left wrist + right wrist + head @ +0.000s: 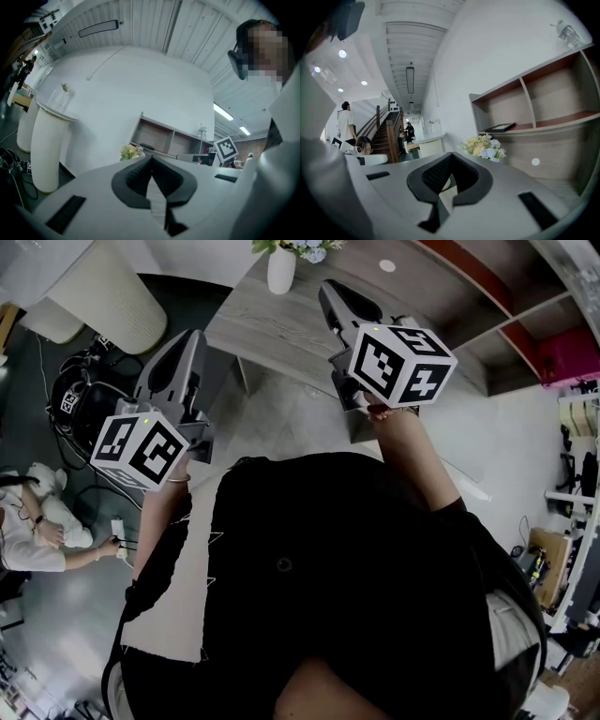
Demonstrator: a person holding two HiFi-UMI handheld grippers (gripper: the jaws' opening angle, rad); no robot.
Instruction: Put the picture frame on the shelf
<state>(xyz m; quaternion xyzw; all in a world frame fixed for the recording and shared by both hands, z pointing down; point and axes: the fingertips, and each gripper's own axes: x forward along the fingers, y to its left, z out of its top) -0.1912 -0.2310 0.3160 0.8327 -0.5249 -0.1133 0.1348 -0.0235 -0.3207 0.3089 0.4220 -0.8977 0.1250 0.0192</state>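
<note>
On the shelf (pixel 562 119) far behind the tabletop (pixel 281 329), in its left bay, the frame (pixel 500 127) looks to lie flat, well apart from both tongs. Left tongs (pixel 151 159) and right tongs (pixel 451 155) are each pressed together, nothing between. Placement looks done; back off level and keep clear of the flowers (pixel 483 146) below the frame.

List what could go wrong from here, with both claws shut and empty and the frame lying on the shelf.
1. The flower vase stands on the table close to the shelf; a reach toward the shelf could tip it.
2. The picture frame lies flat, seemingly at the shelf's front edge; a nudge from the shut, empty right claw might slide it off.
</note>
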